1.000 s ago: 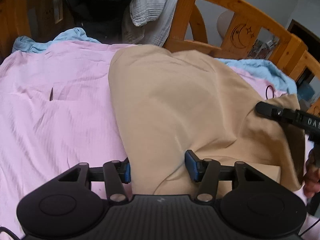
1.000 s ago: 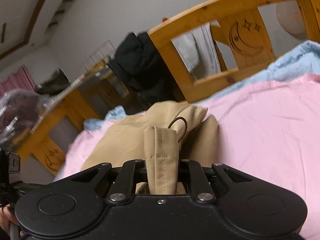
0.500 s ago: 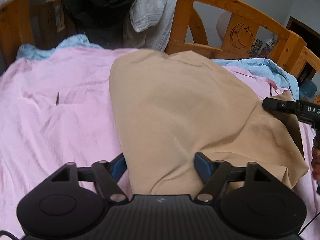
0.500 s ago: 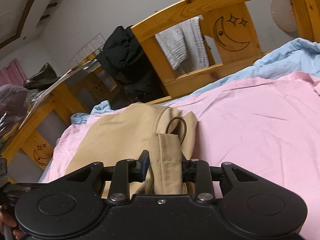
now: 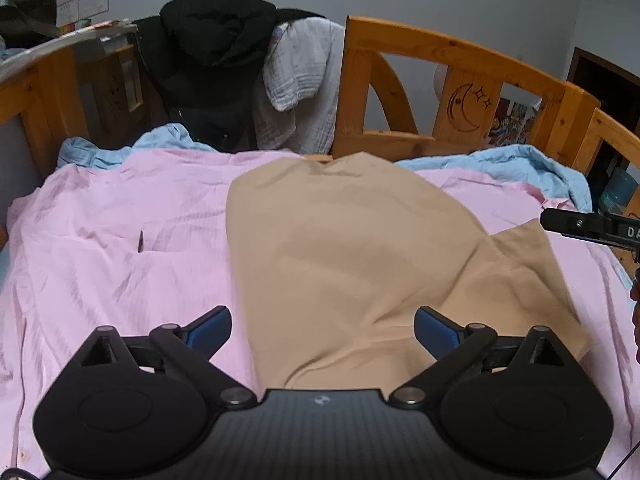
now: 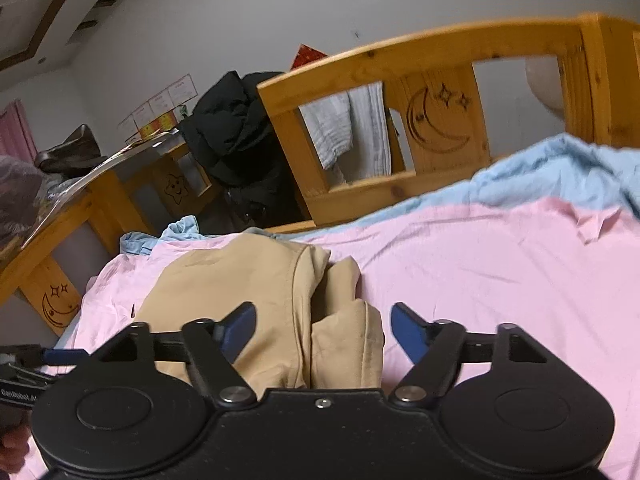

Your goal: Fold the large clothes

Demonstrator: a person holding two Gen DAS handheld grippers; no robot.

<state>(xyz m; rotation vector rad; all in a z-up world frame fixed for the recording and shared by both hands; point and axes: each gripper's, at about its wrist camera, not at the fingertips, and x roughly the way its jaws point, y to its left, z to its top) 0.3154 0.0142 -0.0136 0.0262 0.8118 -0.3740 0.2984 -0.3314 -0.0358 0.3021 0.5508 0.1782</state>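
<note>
**Tan garment flat on the pink sheet**

The tan garment (image 5: 352, 248) lies folded on the pink sheet (image 5: 120, 240). Left gripper (image 5: 322, 330) and right gripper (image 6: 322, 330) both gape, gripping nothing (cloth lies between their fingers). Wooden headboard (image 5: 460, 92) and black jacket (image 5: 212, 44) stand behind.

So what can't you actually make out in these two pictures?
- Near edge of the tan garment: left wrist view, hidden under the left claw body.
- Its waist end: right wrist view, tucked beneath the right claw, which is open.
- The right claw in the left view: cut off by the right edge.
- Small dark mark on the pink sheet: too small to identify.
- Wall papers: right view, too blurred to read.
</note>
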